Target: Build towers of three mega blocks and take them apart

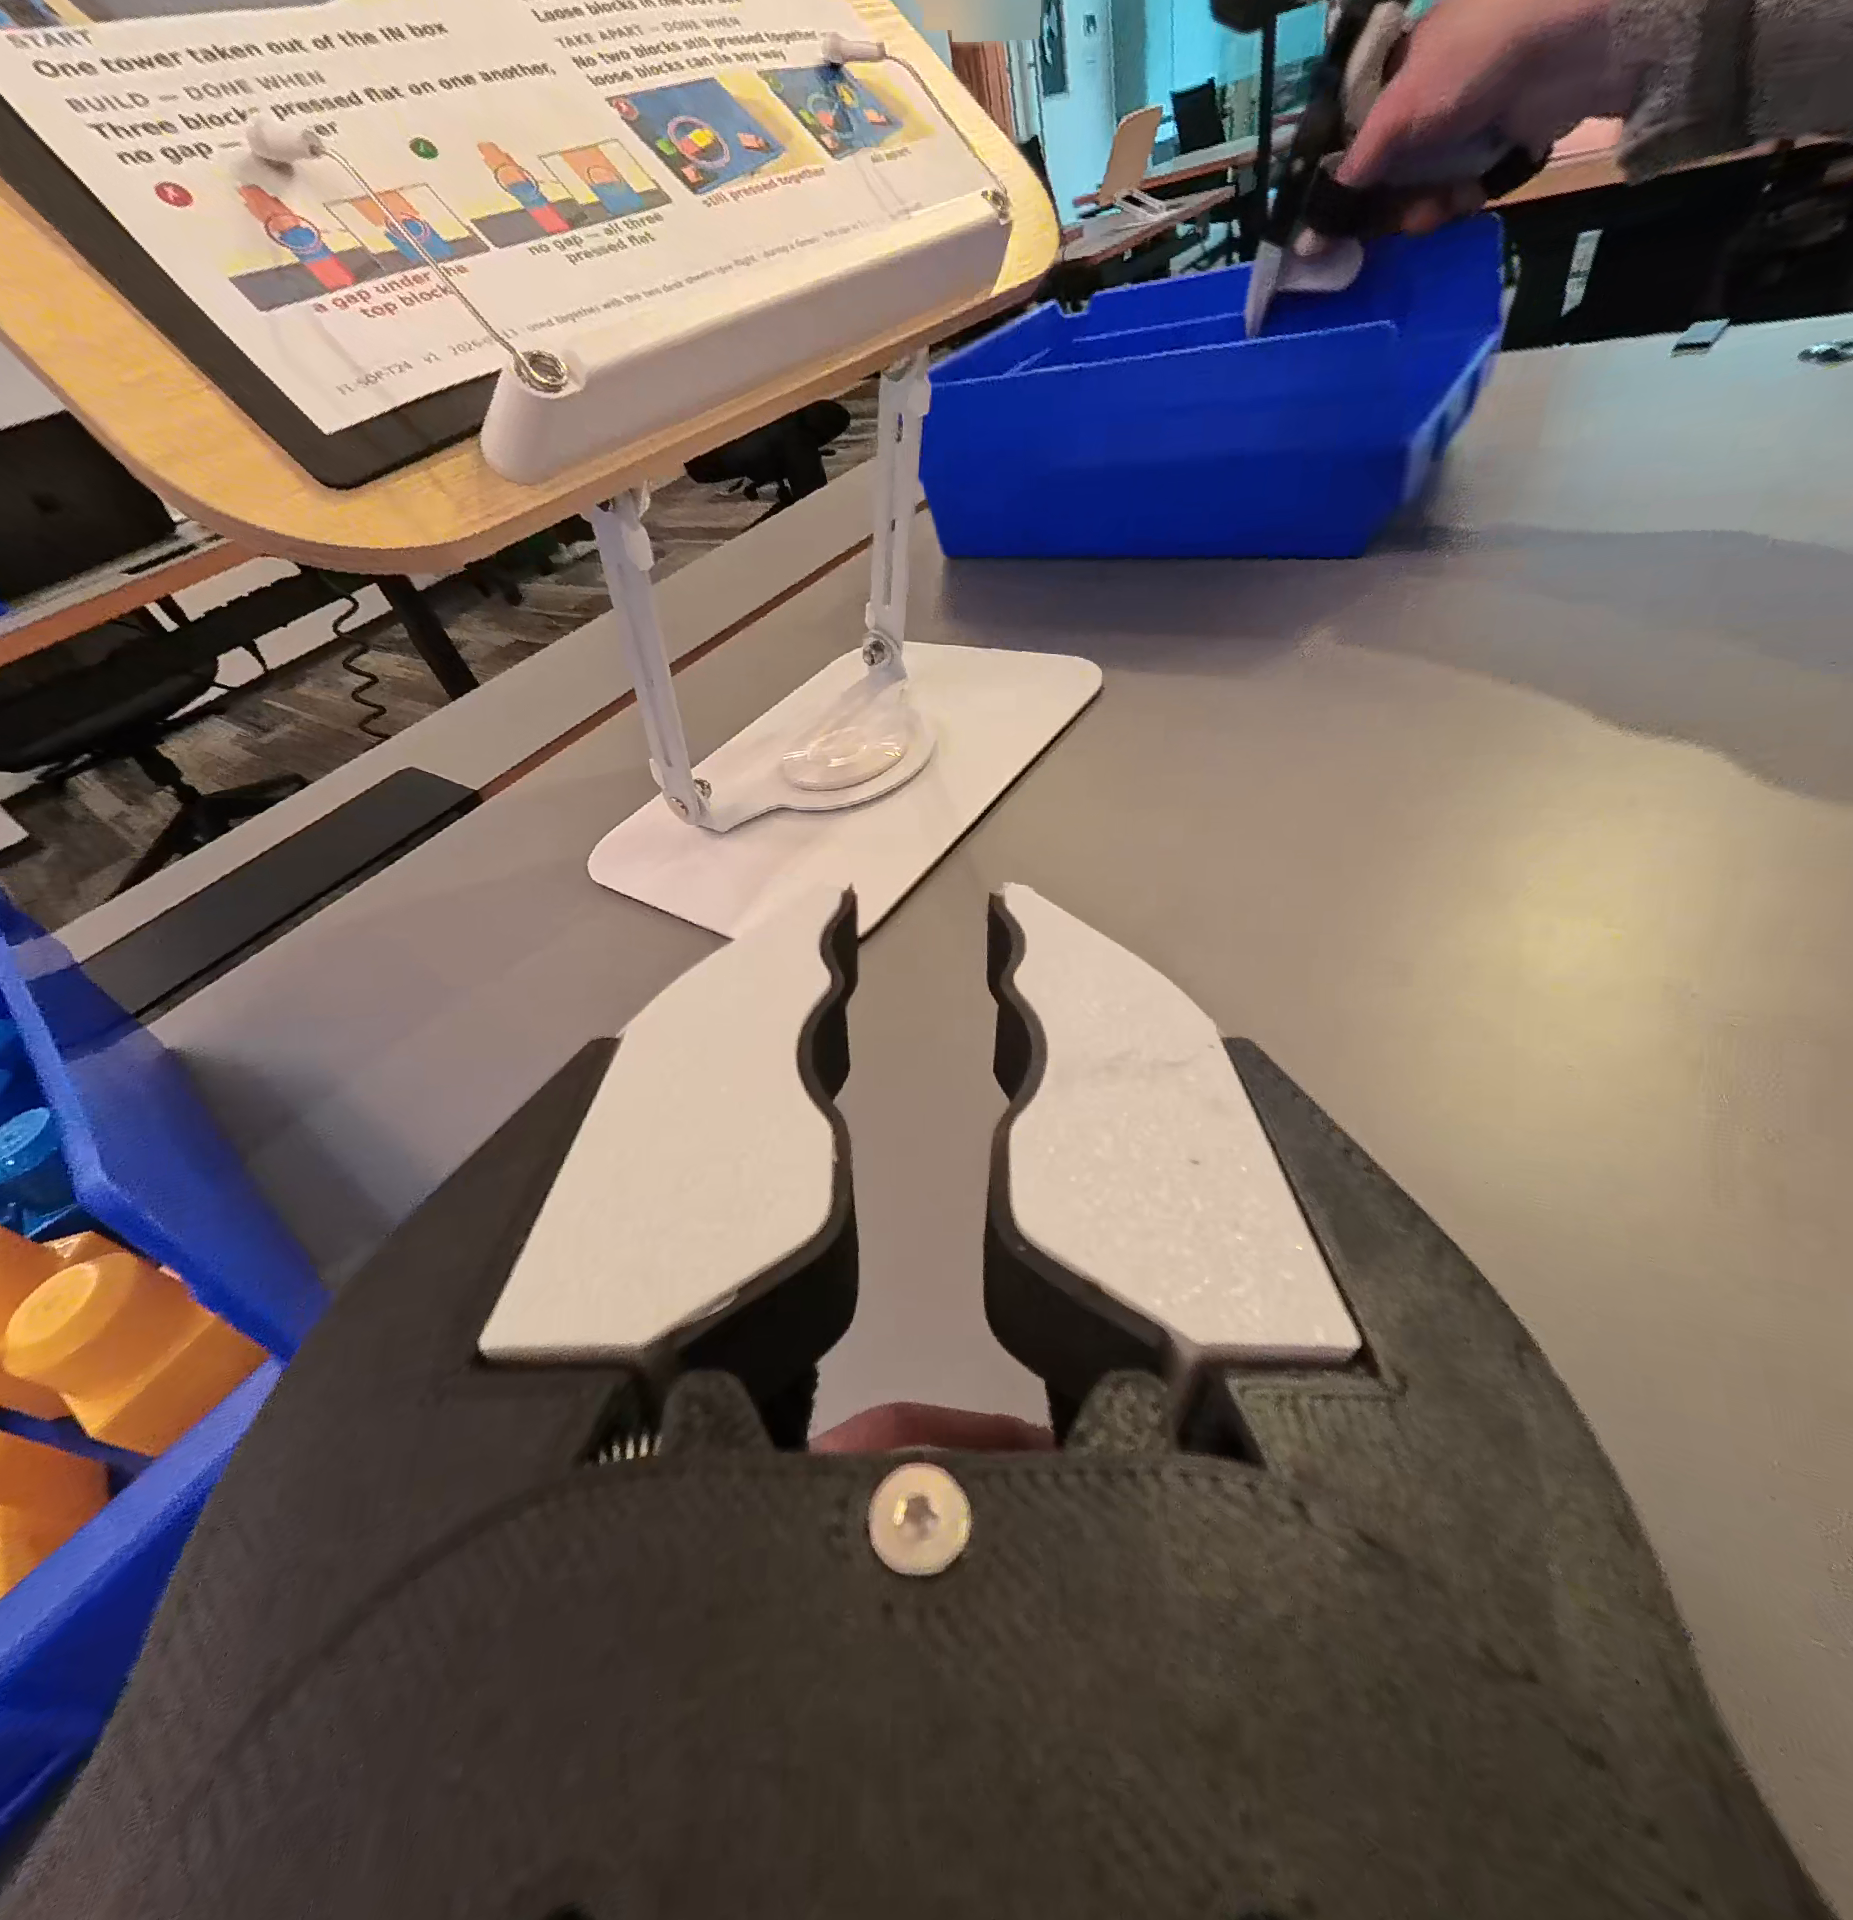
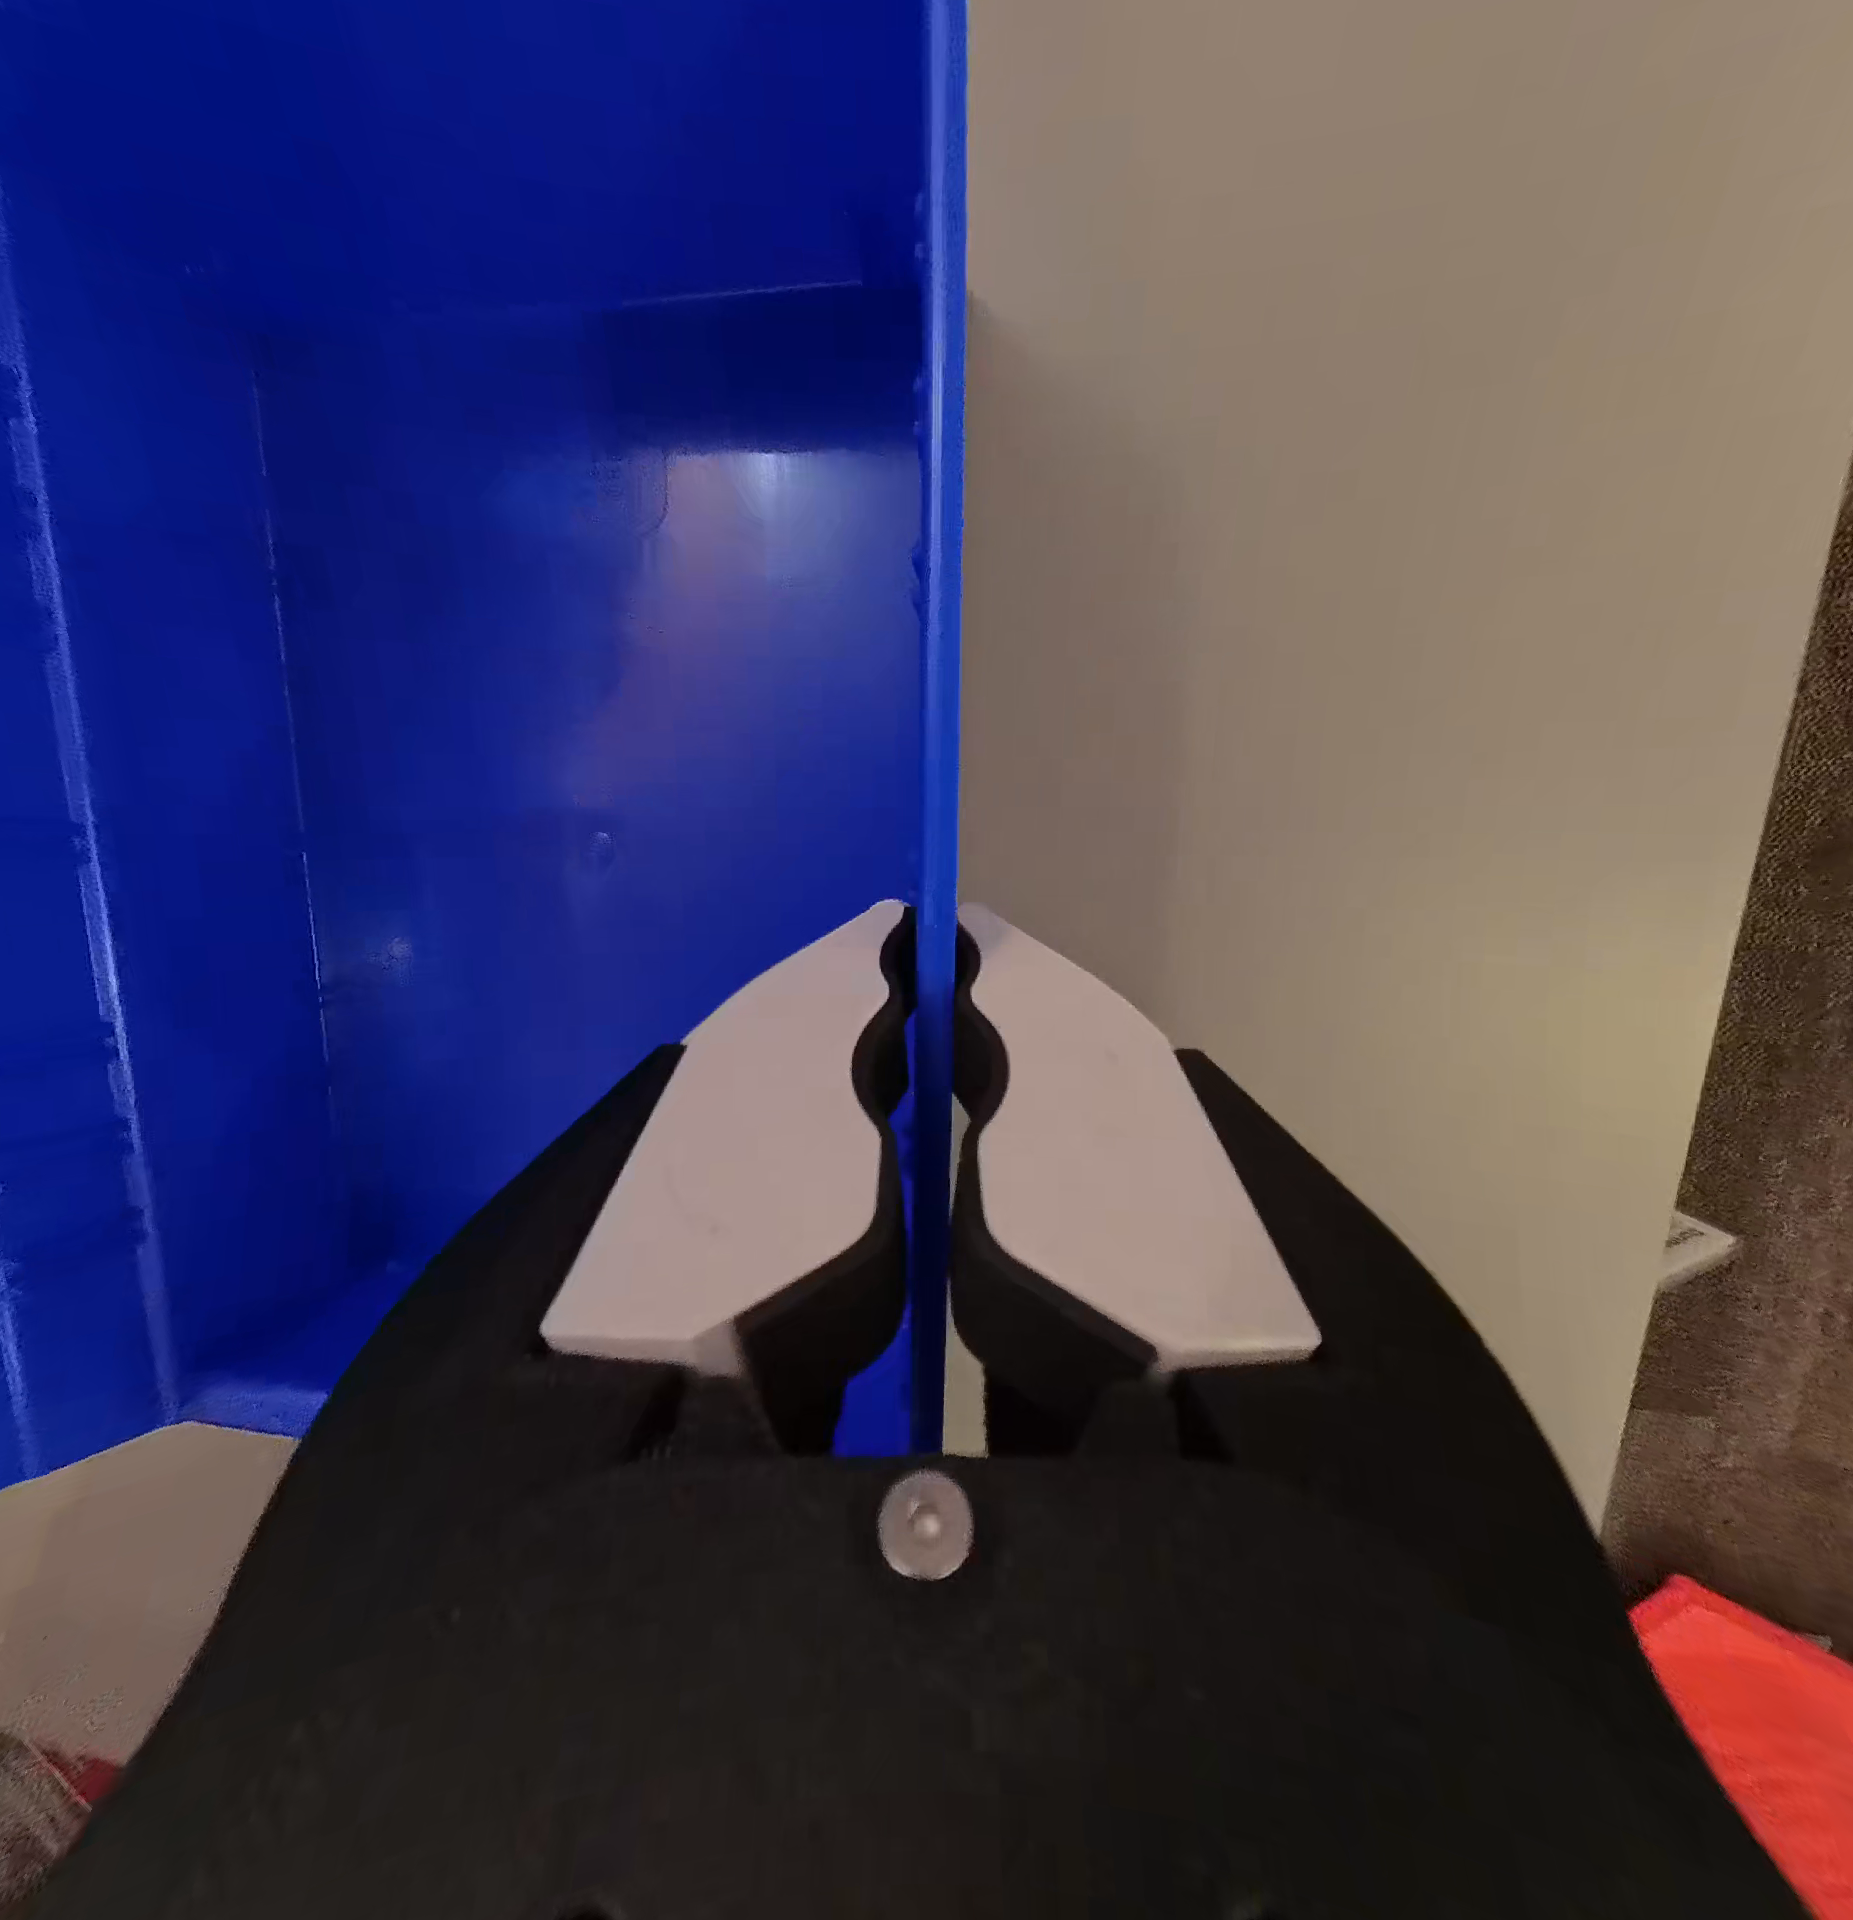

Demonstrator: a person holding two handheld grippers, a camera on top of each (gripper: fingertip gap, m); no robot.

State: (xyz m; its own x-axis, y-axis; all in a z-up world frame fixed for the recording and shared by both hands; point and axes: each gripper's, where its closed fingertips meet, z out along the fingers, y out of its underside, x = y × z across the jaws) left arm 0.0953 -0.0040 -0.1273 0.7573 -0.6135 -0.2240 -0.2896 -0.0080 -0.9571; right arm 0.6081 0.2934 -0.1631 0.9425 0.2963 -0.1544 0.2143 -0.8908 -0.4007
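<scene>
- The left tongs [image 1: 922, 914] hang over the grey table [image 1: 1421, 831], fingers parted, with nothing between them.
- The right tongs [image 2: 934, 935] are clamped on the thin side wall of an empty blue bin [image 2: 941, 520], which should be light but stiff.
- Orange blocks [image 1: 91, 1340] and blue blocks [image 1: 8, 1153] lie in another bin [image 1: 163, 1226] at eight o'clock of the left tongs.
- They look like hard, light, smooth plastic; grip the flat sides, not the round studs.
</scene>
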